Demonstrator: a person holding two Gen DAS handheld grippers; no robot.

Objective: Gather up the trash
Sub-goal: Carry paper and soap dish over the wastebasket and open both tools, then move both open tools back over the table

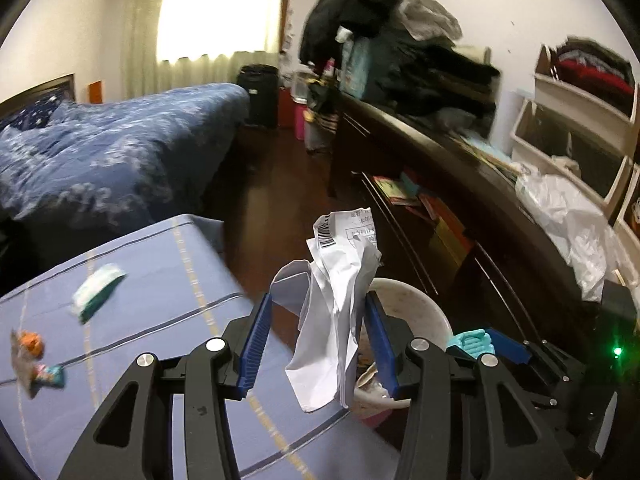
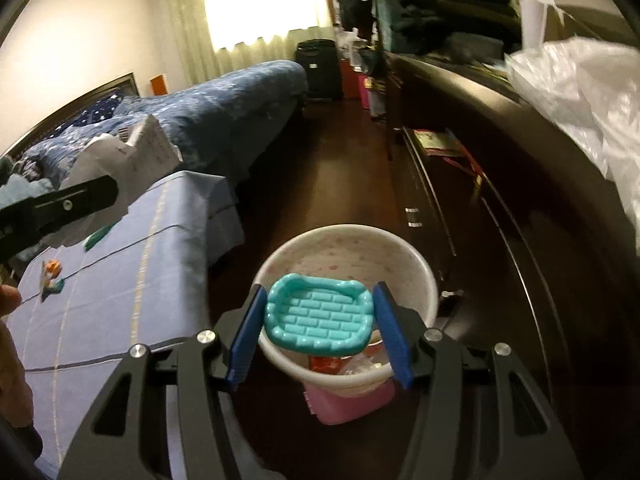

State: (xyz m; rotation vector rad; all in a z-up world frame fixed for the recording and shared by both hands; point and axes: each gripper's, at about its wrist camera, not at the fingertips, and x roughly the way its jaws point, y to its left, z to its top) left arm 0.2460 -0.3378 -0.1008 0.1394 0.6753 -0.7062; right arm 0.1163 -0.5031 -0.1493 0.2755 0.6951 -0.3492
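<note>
My left gripper (image 1: 318, 312) is shut on a crumpled white paper (image 1: 336, 312) with a barcode and holds it above the table's right edge, next to the white trash bin (image 1: 420, 304). My right gripper (image 2: 320, 316) is shut on a teal plastic tray (image 2: 318, 316) with a brick pattern, held directly over the white bin (image 2: 348, 256), which has wrappers inside. The paper also shows in the right wrist view (image 2: 132, 148), at the left. A green-white packet (image 1: 98, 290) and an orange snack wrapper (image 1: 34, 354) lie on the blue tablecloth (image 1: 160, 280).
A bed with a blue quilt (image 1: 100, 148) stands behind the table. A dark cabinet (image 1: 460, 184) with clothes, books and a white plastic bag (image 1: 568, 220) runs along the right. Dark wood floor (image 2: 340, 168) lies between them. A pink base (image 2: 352, 400) sits under the bin.
</note>
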